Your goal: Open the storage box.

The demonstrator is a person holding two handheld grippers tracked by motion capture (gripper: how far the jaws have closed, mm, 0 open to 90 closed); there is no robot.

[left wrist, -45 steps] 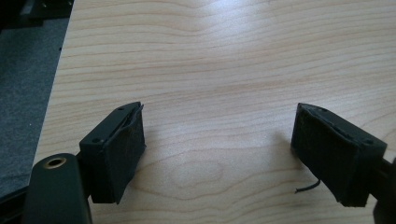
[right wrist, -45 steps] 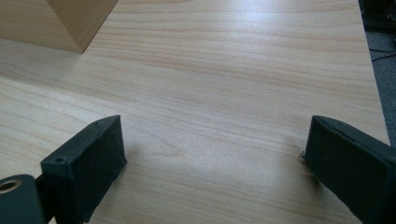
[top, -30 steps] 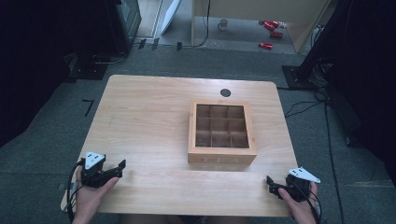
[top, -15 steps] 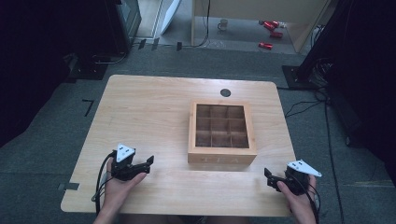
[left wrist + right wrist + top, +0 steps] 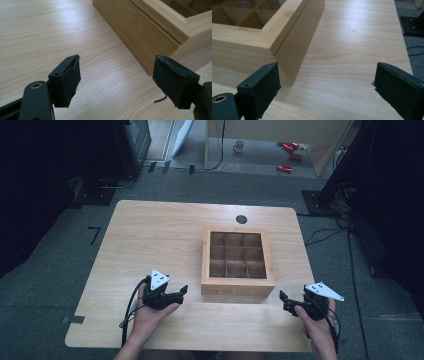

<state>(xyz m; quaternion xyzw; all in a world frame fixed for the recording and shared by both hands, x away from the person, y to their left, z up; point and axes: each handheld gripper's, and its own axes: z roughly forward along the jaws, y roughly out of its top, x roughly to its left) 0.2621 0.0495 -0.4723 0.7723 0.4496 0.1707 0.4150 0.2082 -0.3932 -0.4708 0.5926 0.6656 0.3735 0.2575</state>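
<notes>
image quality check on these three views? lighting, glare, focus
High view: dim and soft, surroundings nearly black, wooden box readable. Left gripper view: bright, sheen on the table, box edge slightly soft. Right gripper view: glare streak on the tabletop, a small ring reflection inside the box.

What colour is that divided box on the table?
Light, pale wood box; its compartments look darker brown. Clearest in the high view.

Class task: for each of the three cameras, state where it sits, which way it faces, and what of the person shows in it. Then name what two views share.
High view: above the person's side, looking forward and down on the table; both hands, left gripper and right gripper show.
Left gripper view: on the left gripper, facing the wooden box; open jaws show.
Right gripper view: on the right gripper, facing the box's other near corner; open jaws show.
Shared: the box's compartments.
</notes>
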